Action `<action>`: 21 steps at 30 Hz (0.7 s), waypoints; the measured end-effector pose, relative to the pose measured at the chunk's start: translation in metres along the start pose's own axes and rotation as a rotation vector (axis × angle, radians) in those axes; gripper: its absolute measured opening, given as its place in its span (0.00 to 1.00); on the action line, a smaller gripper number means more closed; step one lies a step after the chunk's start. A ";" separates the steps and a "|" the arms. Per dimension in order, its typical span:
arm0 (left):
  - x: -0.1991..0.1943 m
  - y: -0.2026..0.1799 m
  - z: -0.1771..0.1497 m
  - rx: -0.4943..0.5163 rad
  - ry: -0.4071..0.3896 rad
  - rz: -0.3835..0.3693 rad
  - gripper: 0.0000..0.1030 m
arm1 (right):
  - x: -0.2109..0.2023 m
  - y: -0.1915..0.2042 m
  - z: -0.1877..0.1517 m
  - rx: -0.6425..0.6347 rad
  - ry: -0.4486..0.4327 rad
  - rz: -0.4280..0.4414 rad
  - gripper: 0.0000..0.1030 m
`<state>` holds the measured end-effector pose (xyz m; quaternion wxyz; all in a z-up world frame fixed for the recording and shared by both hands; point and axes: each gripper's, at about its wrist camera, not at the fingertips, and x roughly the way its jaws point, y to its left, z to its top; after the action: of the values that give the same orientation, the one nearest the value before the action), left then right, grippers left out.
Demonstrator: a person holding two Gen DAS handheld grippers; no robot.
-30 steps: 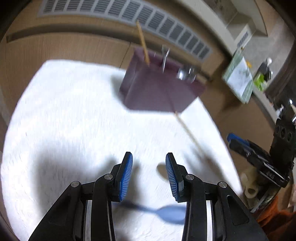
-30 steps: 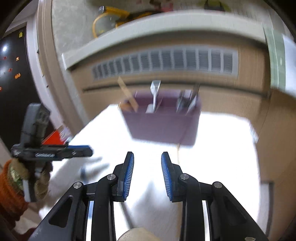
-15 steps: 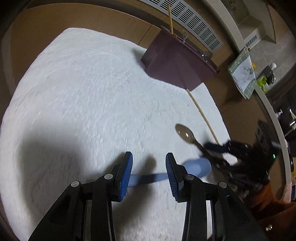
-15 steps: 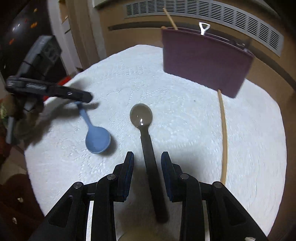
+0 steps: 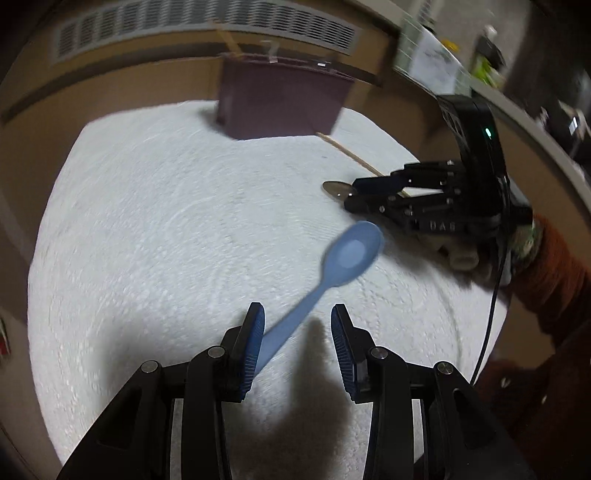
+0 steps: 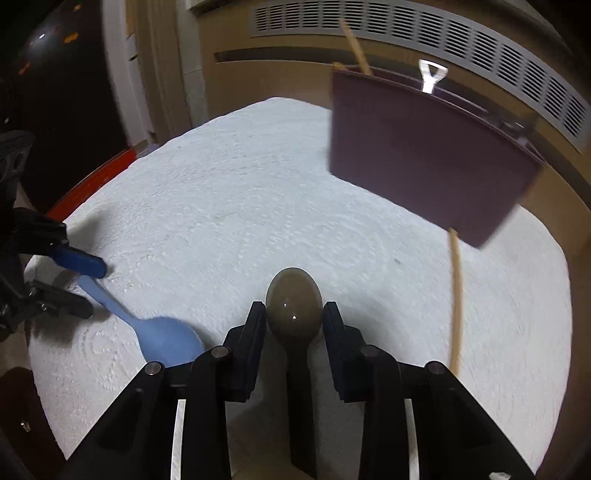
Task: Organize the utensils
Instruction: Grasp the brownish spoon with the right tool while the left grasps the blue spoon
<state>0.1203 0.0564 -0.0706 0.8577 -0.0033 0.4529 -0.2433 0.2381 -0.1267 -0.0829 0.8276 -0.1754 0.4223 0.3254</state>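
Note:
A blue spoon lies on the white cloth; its handle runs back between the open fingers of my left gripper, close to the left pad. It also shows in the right wrist view. A dark spoon lies with its bowl between the open fingers of my right gripper; its handle runs back under the gripper. A purple utensil holder stands at the far side with a wooden stick and a metal utensil in it. A wooden chopstick lies right of the dark spoon.
The round table under the white cloth stands against a wood-panelled wall with a vent grille. In the left wrist view, the right gripper is over the dark spoon's bowl, with a counter behind it.
Both grippers have come down low over the cloth. The blue spoon's handle now lies between my left fingers, and the dark spoon's bowl has come between my right fingers.

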 end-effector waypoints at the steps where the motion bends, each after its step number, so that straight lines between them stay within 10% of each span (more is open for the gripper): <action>1: 0.003 -0.010 0.002 0.049 0.004 0.016 0.38 | -0.004 -0.007 -0.005 0.030 -0.001 -0.011 0.28; 11: 0.047 -0.049 0.038 0.209 0.060 0.093 0.38 | -0.066 -0.058 -0.077 0.307 -0.037 -0.114 0.28; 21: 0.060 -0.001 0.063 0.009 0.037 0.282 0.38 | -0.084 -0.054 -0.089 0.350 -0.073 -0.090 0.28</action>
<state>0.1974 0.0163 -0.0800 0.8751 0.0686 0.4633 -0.1221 0.1867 -0.2494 -0.0657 0.8740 -0.0357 0.4339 0.2158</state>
